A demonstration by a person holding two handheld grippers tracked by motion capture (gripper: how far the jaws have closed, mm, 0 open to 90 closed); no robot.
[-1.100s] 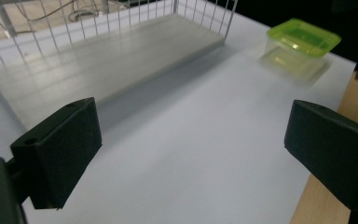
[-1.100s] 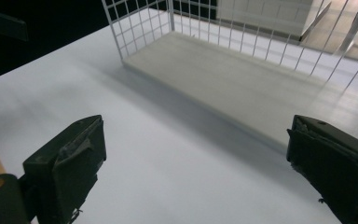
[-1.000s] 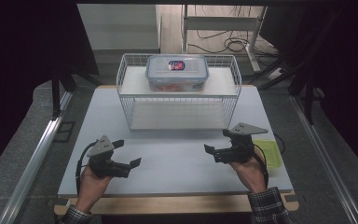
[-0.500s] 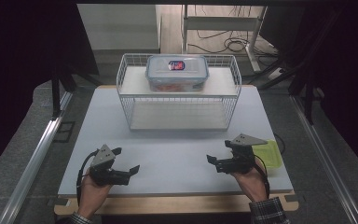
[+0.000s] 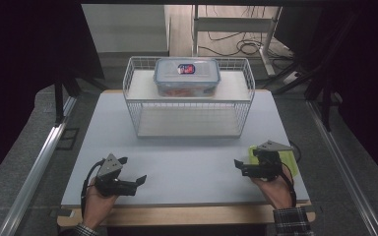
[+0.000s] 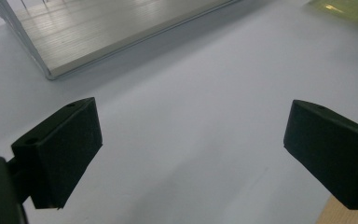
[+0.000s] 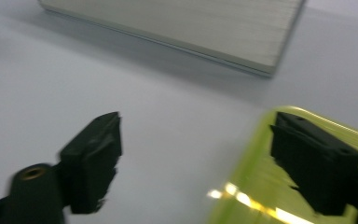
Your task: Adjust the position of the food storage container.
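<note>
We hold the left tongs (image 5: 134, 170) low over the white counter (image 5: 192, 162) at about seven o'clock, their jaws spread wide with bare counter between them, as the left gripper view makes plain. Our right tongs (image 5: 239, 167) sit at about four o'clock, jaws apart though they have just been closing a little; nothing is pinched. In the right gripper view one jaw hangs over the white surface and the other over the yellow-green tray (image 7: 261, 186), so the tray's near edge lies between them, untouched as far as we can tell. From the high view that tray (image 5: 288, 158) rests flat on the counter at four o'clock, just beside and partly under our right hand (image 5: 275, 189). At twelve o'clock stands a white wire rack (image 5: 189, 98), and on its upper shelf sits a clear lidded food box (image 5: 187, 76) with a red label, well apart from both tongs.
</note>
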